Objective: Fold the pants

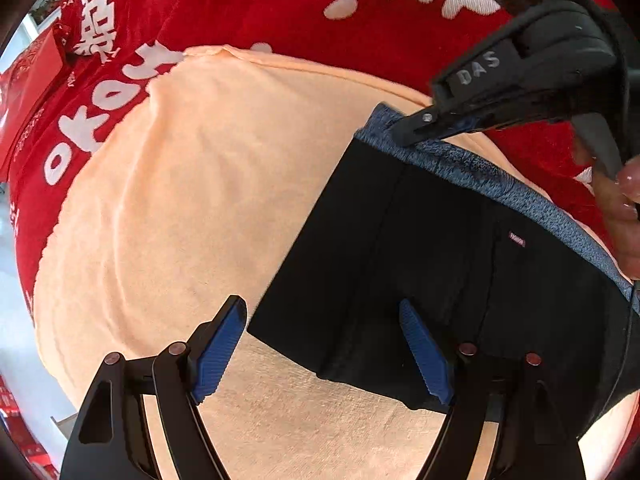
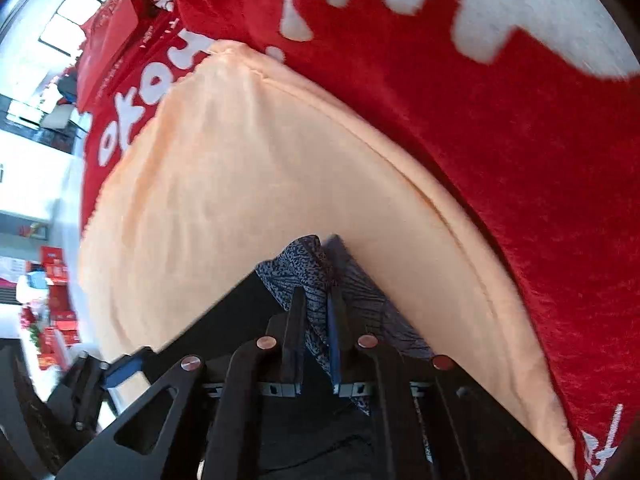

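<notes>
Right tongs [image 2: 316, 316] clamped on pants [image 1: 420, 264] waistband, left tongs [image 1: 320, 352] apart, over peach towel [image 1: 192, 208] on red cloth [image 1: 360, 40].

Looks like a shop or showroom: red gift boxes [image 2: 56, 280] stacked around 9 o'clock, big windows [image 2: 68, 20] at 10, and a red cloth [image 2: 500, 140] with white lettering.

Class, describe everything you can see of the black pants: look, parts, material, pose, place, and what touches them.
The black pants are short, of smooth dark fabric, with a speckled blue-grey waistband and a small red label. They lie on a peach towel. The right gripper is shut on the waistband corner. The left gripper is open, one blue pad over the leg hem, not gripping.
</notes>
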`<act>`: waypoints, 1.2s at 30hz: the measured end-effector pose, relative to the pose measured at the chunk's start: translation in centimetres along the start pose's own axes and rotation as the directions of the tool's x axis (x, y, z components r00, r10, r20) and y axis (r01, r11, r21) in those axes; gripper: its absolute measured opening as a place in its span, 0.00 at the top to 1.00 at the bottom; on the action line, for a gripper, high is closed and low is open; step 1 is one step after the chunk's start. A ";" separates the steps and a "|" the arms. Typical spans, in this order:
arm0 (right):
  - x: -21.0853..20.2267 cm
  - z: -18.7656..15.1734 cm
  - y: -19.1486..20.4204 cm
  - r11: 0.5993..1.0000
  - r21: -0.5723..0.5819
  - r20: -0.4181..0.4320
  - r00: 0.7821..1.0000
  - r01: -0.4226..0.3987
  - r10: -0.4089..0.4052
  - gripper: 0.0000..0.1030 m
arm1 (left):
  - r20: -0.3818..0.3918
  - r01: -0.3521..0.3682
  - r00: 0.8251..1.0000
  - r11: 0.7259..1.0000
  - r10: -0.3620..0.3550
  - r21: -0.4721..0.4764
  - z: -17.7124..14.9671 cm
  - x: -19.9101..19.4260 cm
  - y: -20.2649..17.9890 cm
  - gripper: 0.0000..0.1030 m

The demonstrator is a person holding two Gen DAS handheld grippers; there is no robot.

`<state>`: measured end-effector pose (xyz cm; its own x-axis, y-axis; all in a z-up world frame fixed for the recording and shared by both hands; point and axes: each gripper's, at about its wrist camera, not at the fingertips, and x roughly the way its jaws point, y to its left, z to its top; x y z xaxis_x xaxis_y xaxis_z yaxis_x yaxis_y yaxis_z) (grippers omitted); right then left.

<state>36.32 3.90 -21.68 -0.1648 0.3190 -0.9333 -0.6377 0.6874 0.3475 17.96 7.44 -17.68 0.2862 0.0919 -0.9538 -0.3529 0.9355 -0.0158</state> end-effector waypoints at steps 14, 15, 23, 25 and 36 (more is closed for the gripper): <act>-8.3 -9.5 -4.3 0.954 0.300 0.214 0.974 0.006 -0.074 0.54 | 0.067 -0.013 0.998 0.990 0.004 0.139 2.3 -1.7 -2.9 0.22; -9.8 -12.9 -5.8 0.922 0.385 0.225 0.973 -0.037 -0.055 0.54 | 0.063 0.005 0.998 0.989 -0.015 0.146 2.5 -1.3 -3.6 0.22; -10.3 -35.3 -8.4 0.614 0.748 0.278 0.959 -0.250 0.051 0.54 | 0.017 -0.072 0.997 0.956 0.070 0.284 1.2 1.5 -7.4 0.22; -9.4 -38.2 -8.9 0.543 0.781 0.340 0.939 -0.308 0.043 0.54 | 0.010 -0.065 0.998 0.947 0.066 0.316 0.9 0.9 -8.3 0.22; -6.5 -41.4 -12.9 0.227 0.785 0.590 0.807 -0.577 0.009 0.58 | -0.010 0.070 0.997 0.844 -0.077 0.532 -2.6 -1.9 -18.7 0.22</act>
<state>14.44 -34.03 -23.81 0.3051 0.6491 -0.6969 0.5408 0.4842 0.6878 21.70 -11.16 -16.32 0.3038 0.0166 -0.9526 0.1958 0.9774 0.0794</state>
